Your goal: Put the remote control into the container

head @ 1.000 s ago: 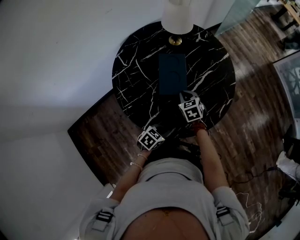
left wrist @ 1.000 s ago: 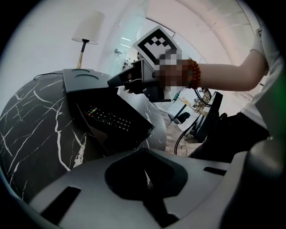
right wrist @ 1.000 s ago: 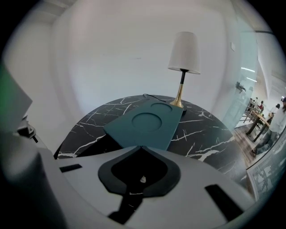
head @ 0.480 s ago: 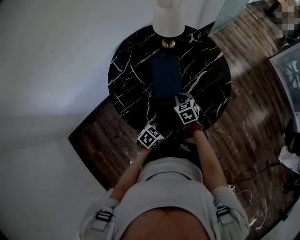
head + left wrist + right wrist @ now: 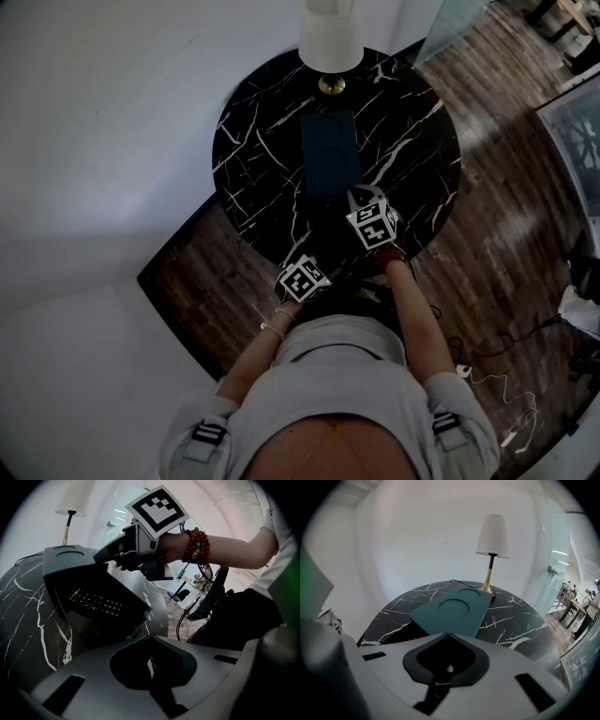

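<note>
A flat dark teal container (image 5: 330, 155) lies in the middle of a round black marble table (image 5: 253, 150). My right gripper (image 5: 355, 196) is shut on the near edge of its lid (image 5: 452, 609), which stands tilted up at that end. In the left gripper view the remote control (image 5: 93, 603), black with rows of small buttons, lies inside under the raised lid (image 5: 70, 559), and the right gripper (image 5: 101, 555) grips the lid's edge. My left gripper (image 5: 317, 262) hovers at the table's near edge, shut on nothing (image 5: 150, 637).
A lamp (image 5: 330, 37) with a white shade and brass foot stands at the table's far edge, just behind the container. A white wall runs along the left. Wooden floor (image 5: 506, 187) surrounds the table, with cables (image 5: 487, 375) on it to the right.
The head view has shifted a little. Both grippers keep their places at the near side of the table, the right one still on the lid.
</note>
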`<action>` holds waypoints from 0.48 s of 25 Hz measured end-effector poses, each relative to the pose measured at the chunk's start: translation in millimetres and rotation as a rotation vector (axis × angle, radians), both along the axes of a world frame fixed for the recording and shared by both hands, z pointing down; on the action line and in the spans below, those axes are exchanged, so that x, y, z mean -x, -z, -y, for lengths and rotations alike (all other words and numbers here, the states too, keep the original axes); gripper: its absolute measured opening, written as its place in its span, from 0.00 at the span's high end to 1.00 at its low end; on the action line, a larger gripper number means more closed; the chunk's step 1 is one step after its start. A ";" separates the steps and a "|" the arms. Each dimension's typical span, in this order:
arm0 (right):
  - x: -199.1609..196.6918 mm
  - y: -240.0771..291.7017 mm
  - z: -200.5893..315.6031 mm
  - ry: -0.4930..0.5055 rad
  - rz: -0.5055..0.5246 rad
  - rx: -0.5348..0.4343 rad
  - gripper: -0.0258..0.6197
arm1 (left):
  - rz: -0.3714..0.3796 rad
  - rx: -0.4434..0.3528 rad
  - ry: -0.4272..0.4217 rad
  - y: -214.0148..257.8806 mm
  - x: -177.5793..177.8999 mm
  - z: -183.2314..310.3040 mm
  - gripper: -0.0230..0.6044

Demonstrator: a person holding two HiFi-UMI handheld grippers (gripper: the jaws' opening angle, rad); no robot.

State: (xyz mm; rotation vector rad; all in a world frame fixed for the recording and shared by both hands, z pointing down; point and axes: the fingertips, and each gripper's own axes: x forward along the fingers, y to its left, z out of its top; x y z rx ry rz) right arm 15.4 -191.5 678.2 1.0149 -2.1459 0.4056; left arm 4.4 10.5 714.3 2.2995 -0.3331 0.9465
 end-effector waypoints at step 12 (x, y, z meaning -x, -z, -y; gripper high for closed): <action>0.4 -0.9 -0.3 0.004 0.000 -0.005 0.94 | 0.006 -0.050 0.073 -1.4 5.8 21.9 0.96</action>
